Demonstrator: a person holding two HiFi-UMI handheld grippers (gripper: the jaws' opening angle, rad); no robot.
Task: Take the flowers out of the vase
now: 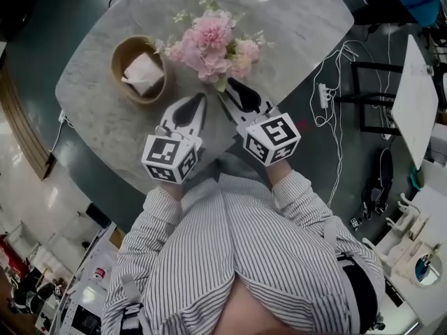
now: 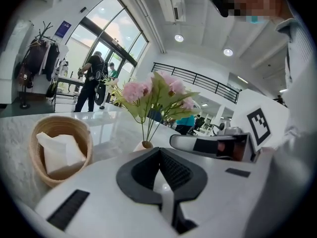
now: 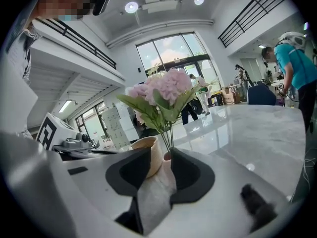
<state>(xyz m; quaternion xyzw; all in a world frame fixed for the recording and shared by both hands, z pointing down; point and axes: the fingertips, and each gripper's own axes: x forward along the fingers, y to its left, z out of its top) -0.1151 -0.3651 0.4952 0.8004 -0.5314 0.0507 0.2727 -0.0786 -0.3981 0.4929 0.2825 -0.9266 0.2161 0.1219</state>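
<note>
On the marble table, the pink flowers stand in their small vase, near a woven basket that holds a folded napkin. I hold my left gripper short of the vase, its jaws pressed together on nothing. My right gripper has its jaws spread. The vase's neck shows in the gap just beyond their tips, and the pads press nothing.

Glossy marble table, rough woven basket, paper napkin, matt pink flowers.
</note>
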